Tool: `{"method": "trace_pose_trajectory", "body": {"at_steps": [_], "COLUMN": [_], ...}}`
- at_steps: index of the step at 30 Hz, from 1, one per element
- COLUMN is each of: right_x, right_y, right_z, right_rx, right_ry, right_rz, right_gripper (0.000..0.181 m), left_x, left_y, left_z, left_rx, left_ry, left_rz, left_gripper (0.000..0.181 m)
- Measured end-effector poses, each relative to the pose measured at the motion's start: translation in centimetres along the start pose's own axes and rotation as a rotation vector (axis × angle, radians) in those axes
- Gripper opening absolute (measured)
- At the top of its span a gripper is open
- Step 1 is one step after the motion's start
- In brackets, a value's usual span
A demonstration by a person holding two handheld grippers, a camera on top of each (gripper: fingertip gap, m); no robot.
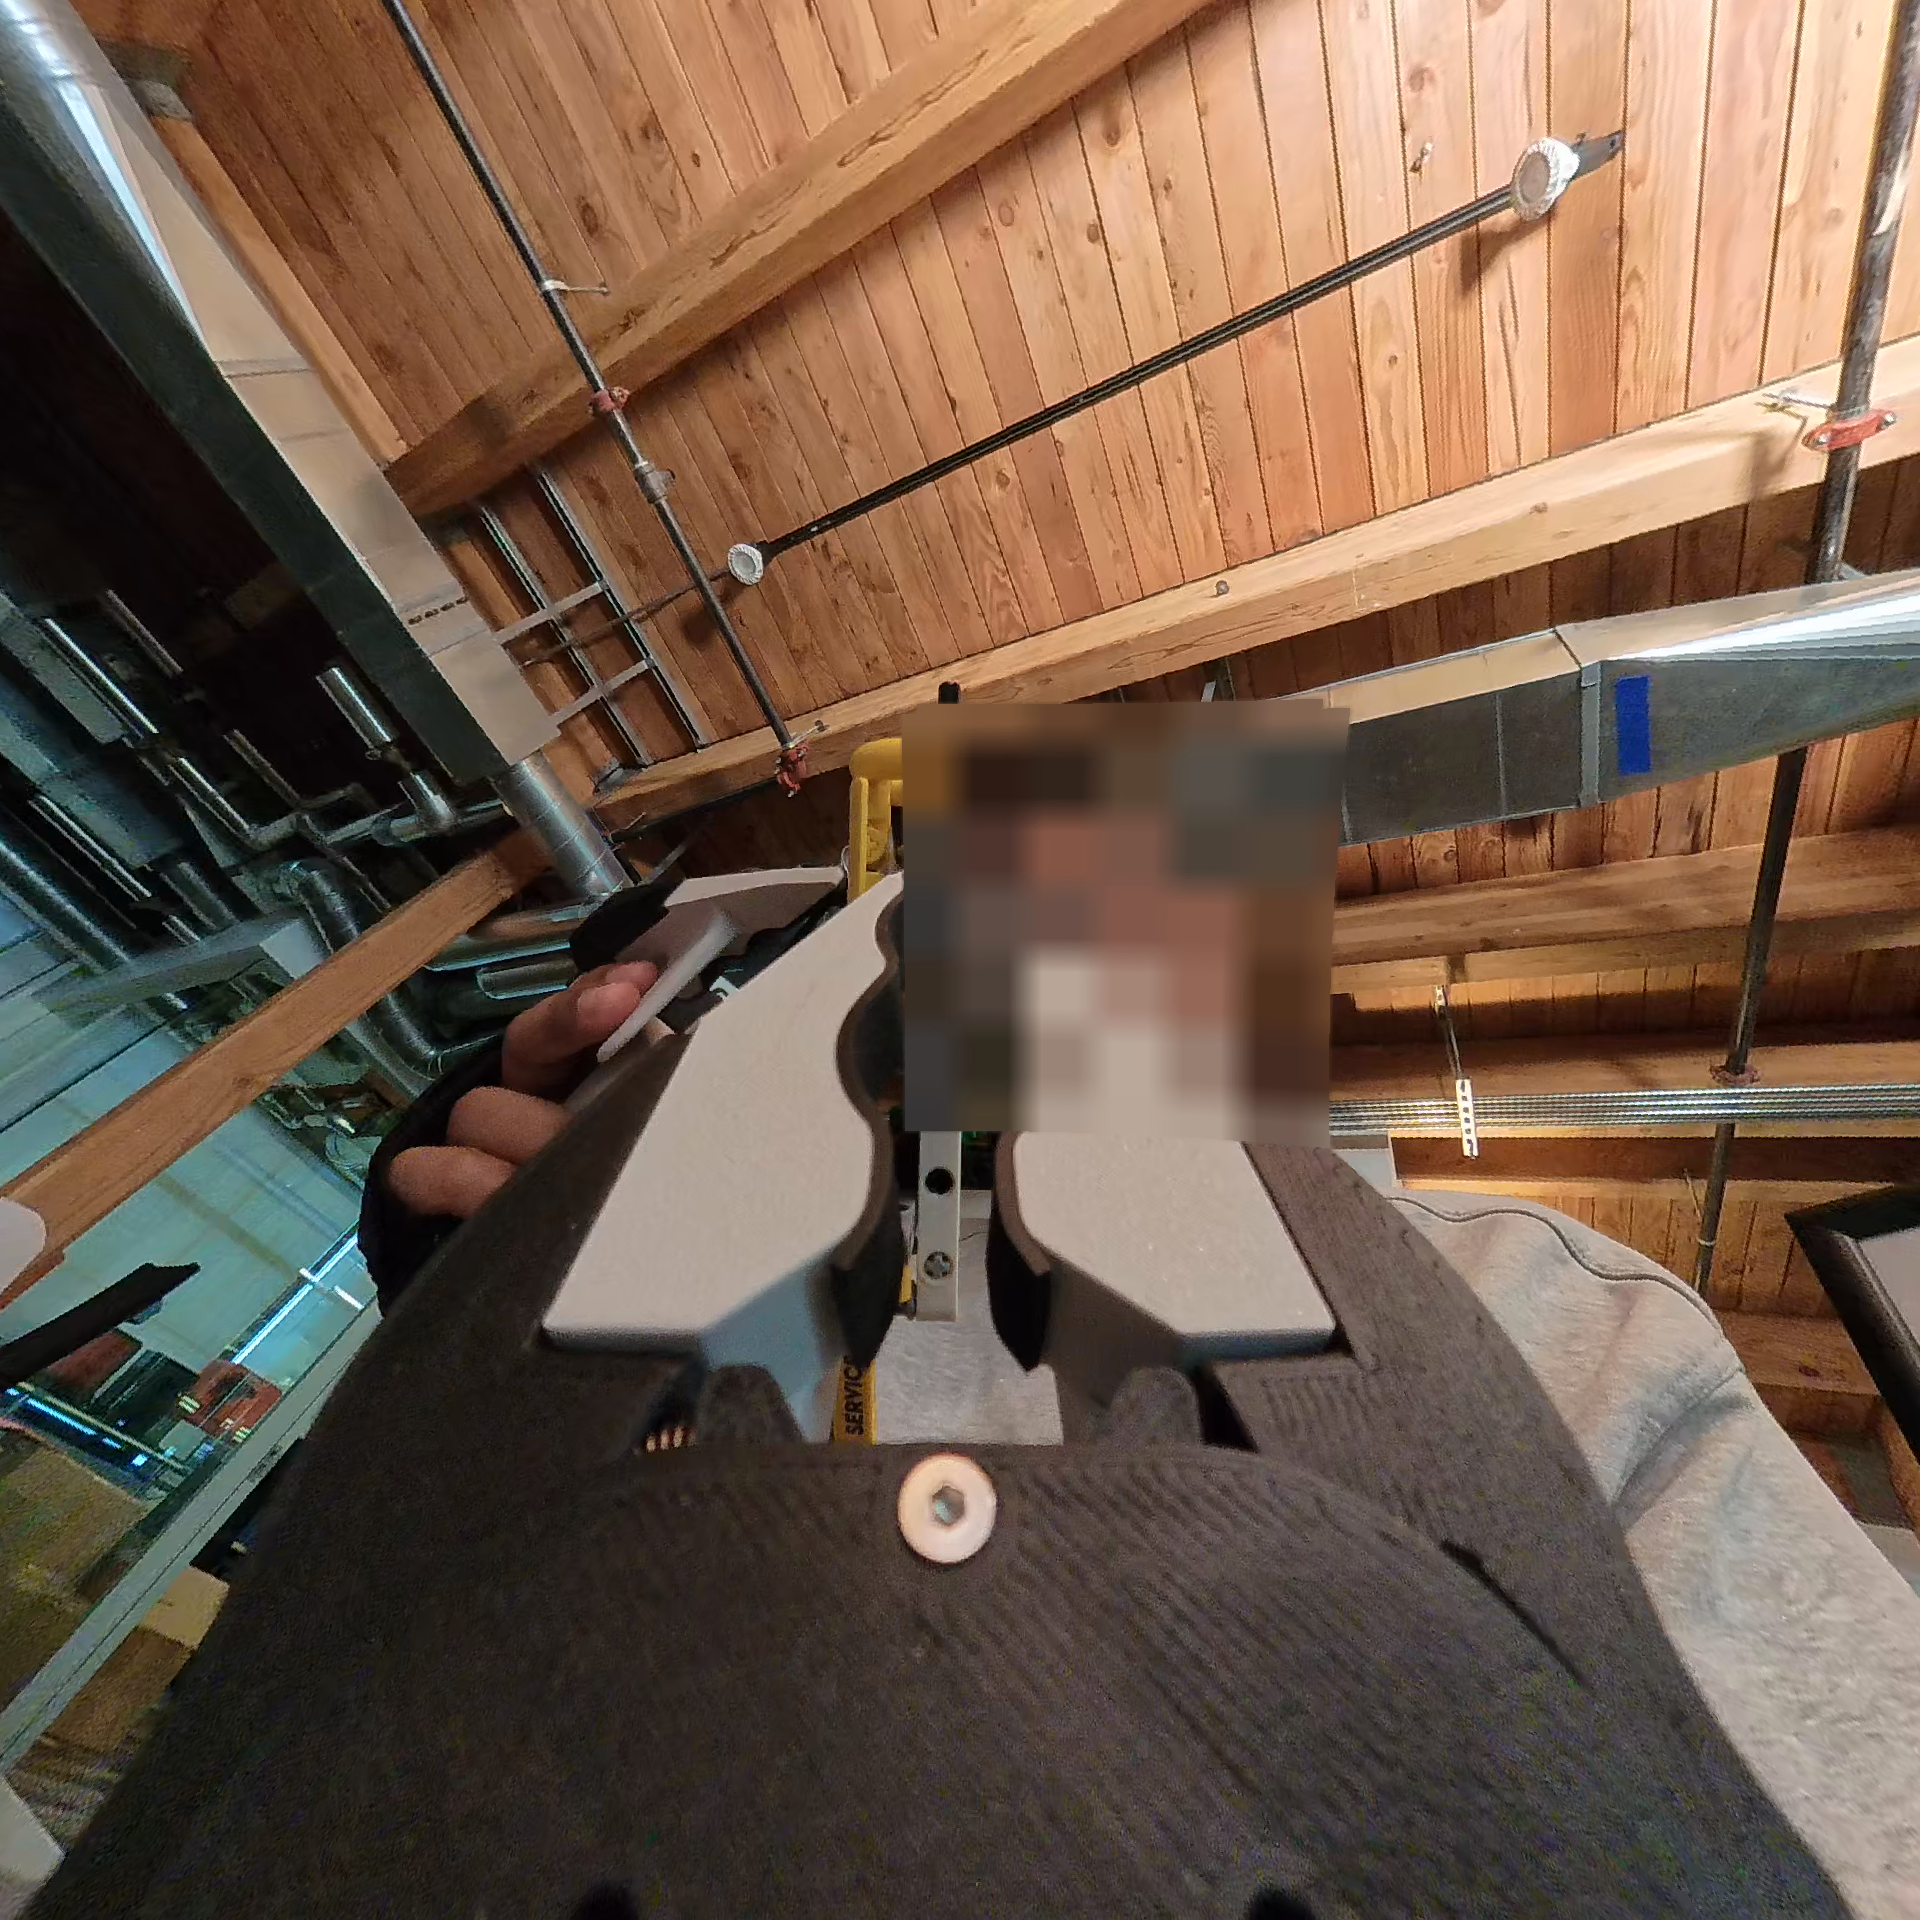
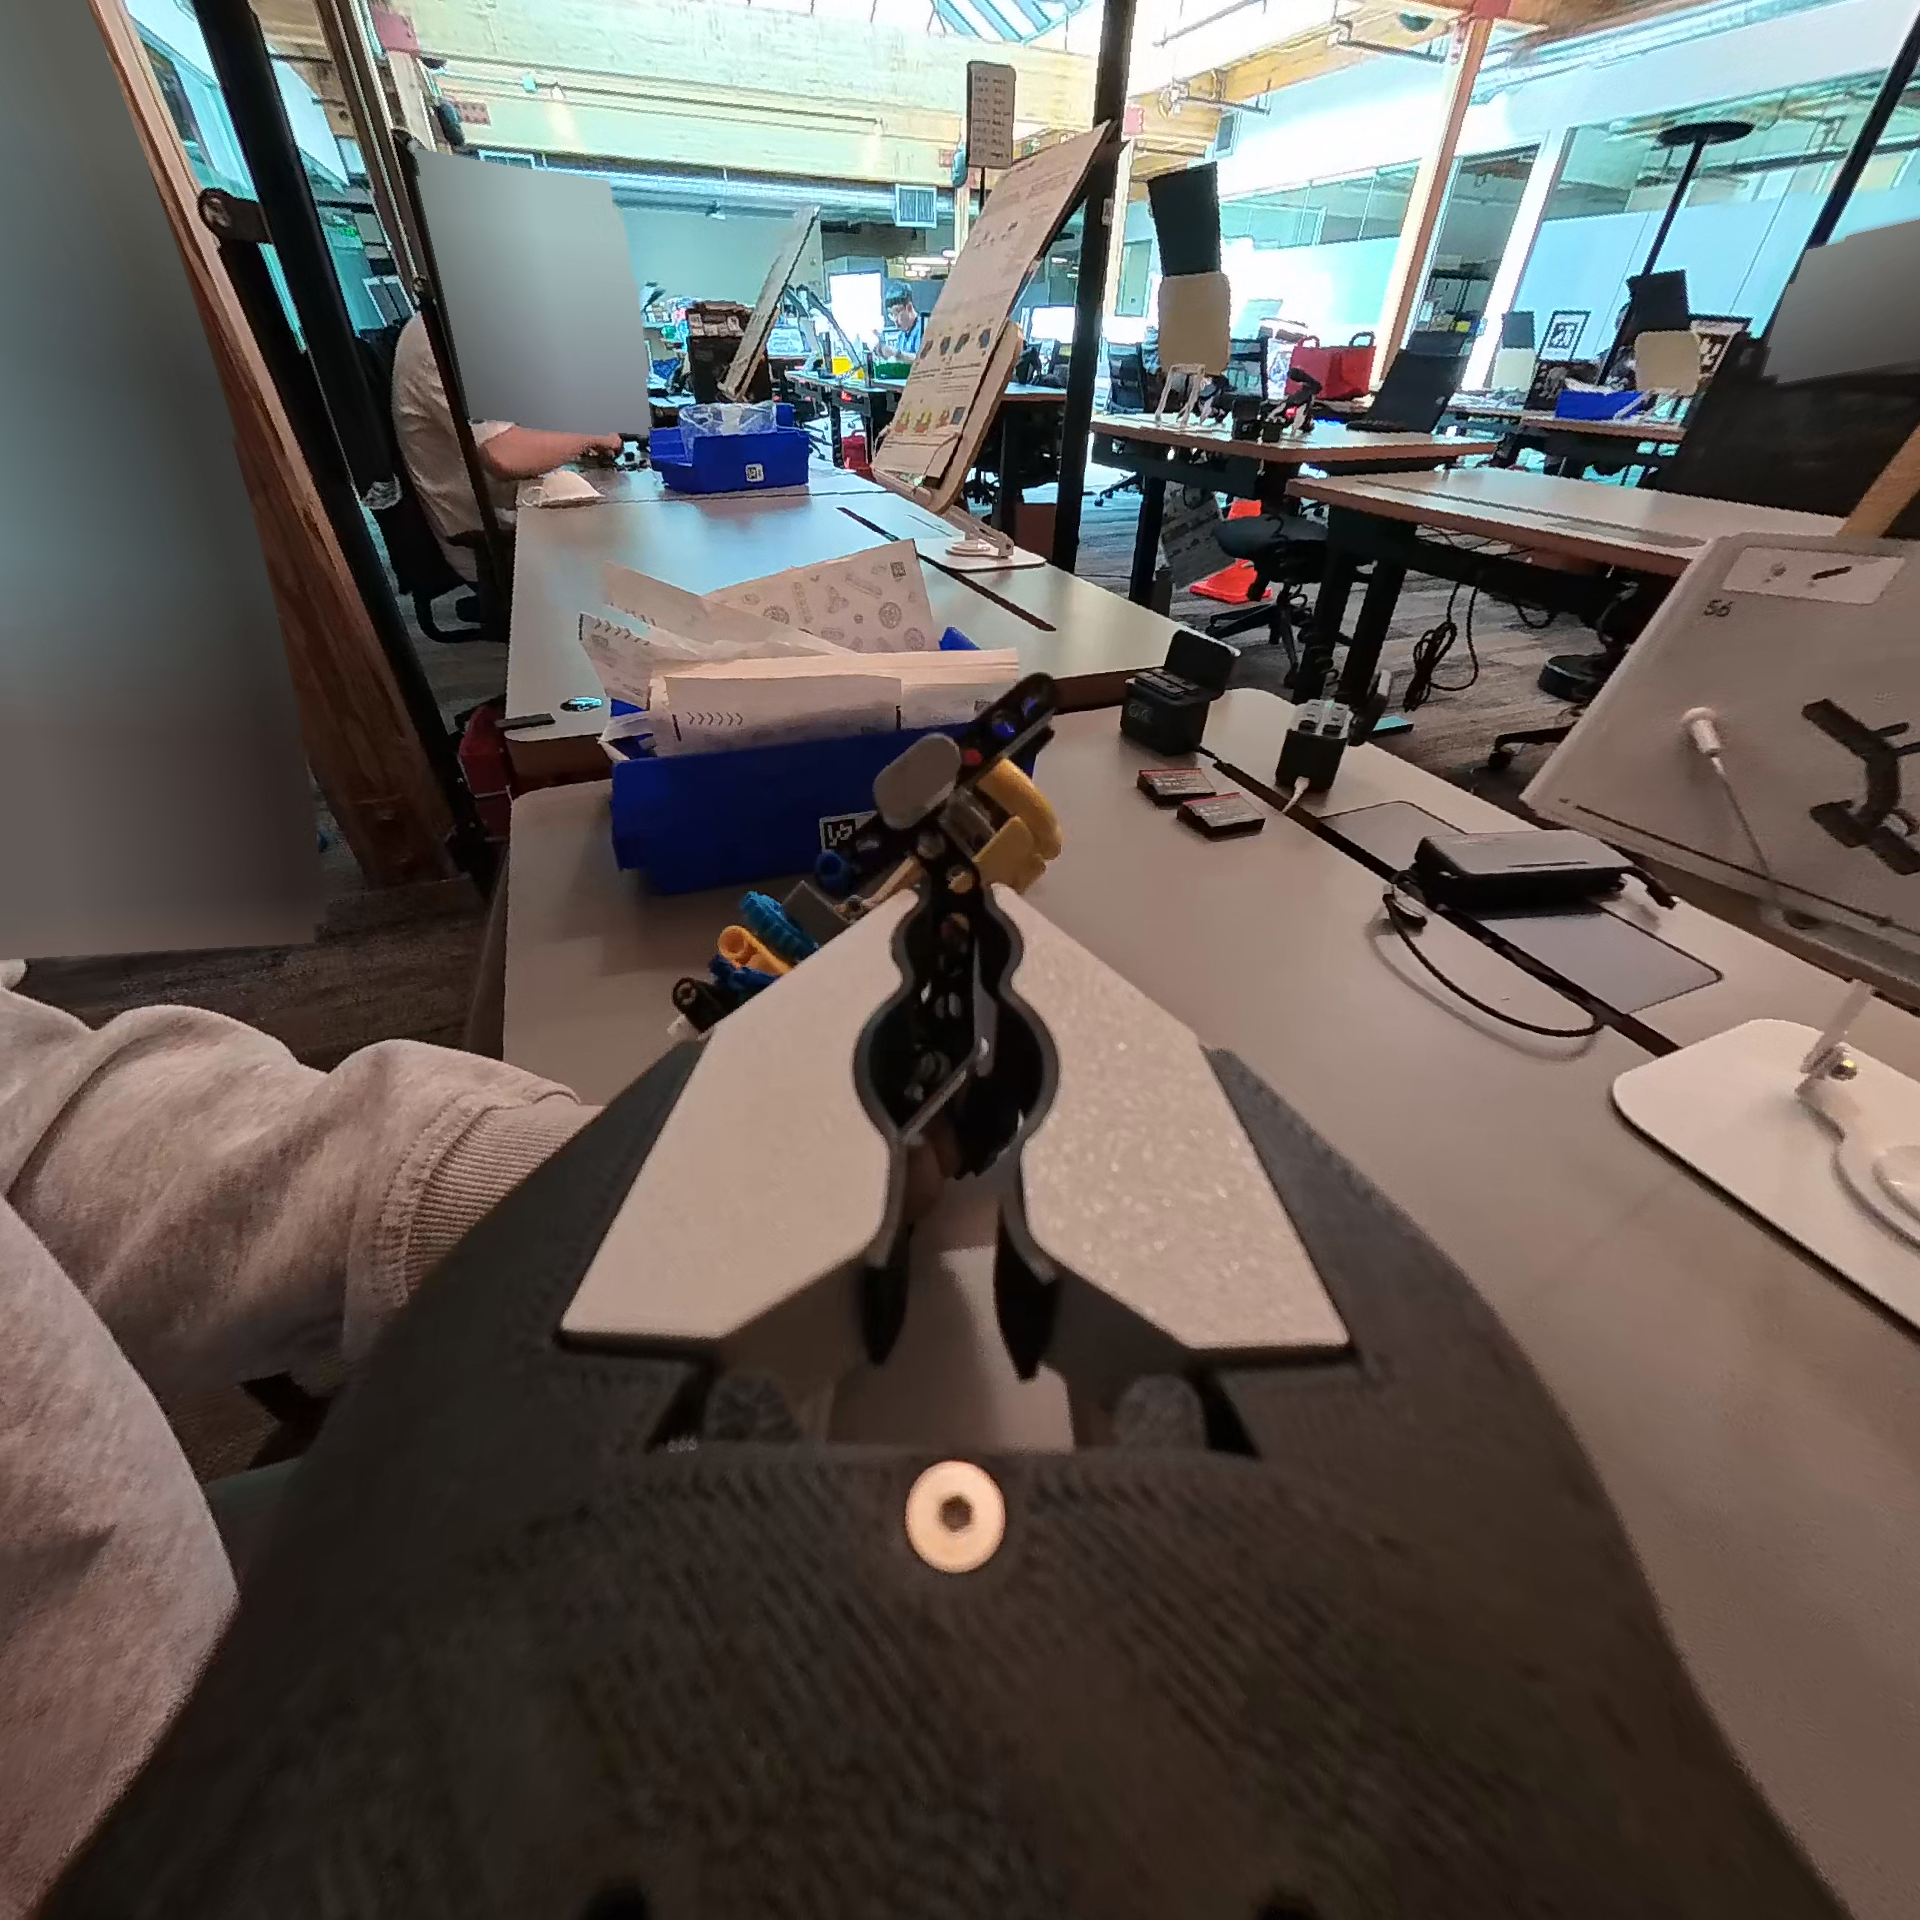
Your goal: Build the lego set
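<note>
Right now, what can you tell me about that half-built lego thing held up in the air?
The lego model is a small, unfinished plastic assembly: black beams with holes, yellow curved pieces, a grey rounded part on top and a light grey beam. The right gripper holds it above the desk, its fingers shut on a black beam. In the left wrist view the left gripper grips the light grey beam. Loose pieces lie behind it.

R gripper (image 2: 951, 997) clamped on black/yellow lego assembly (image 2: 961, 831), above grey table (image 2: 1403, 1195).
</note>
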State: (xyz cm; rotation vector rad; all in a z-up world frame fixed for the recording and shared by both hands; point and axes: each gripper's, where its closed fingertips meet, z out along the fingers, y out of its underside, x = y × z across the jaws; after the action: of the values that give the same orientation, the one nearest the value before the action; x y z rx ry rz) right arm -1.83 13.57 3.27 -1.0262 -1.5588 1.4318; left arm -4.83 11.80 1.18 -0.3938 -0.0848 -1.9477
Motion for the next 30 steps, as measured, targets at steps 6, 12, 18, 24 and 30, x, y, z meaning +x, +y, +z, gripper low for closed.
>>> {"method": "trace_pose_trajectory", "body": {"at_steps": [6, 12, 18, 24, 30], "right_x": [-0.23, -0.22, -0.26, -0.32, -0.40], "right_y": [-0.25, -0.18, -0.12, -0.05, -0.02], "right_z": [-0.02, 0.04, 0.10, 0.08, 0.10], "right_rx": [0.040, 0.050, 0.049, 0.050, 0.048], "right_ry": [-0.010, -0.016, -0.015, -0.017, -0.018], "right_rz": [-0.034, -0.032, -0.041, -0.045, -0.051], "right_gripper": [0.005, 0.005, 0.006, 0.005, 0.006], "left_x": [0.00, 0.01, -0.03, -0.05, -0.06], "left_y": [-0.03, -0.04, -0.02, 0.02, 0.08], "left_z": [-0.02, -0.03, -0.02, -0.02, 0.01], "left_rx": [0.003, 0.003, 0.002, 0.000, -0.001], "left_ry": [0.000, 0.000, -0.001, -0.002, 0.001], "left_rz": [-0.002, -0.003, -0.003, -0.004, -0.006], "left_gripper": [0.004, 0.005, 0.005, 0.004, 0.005]}}
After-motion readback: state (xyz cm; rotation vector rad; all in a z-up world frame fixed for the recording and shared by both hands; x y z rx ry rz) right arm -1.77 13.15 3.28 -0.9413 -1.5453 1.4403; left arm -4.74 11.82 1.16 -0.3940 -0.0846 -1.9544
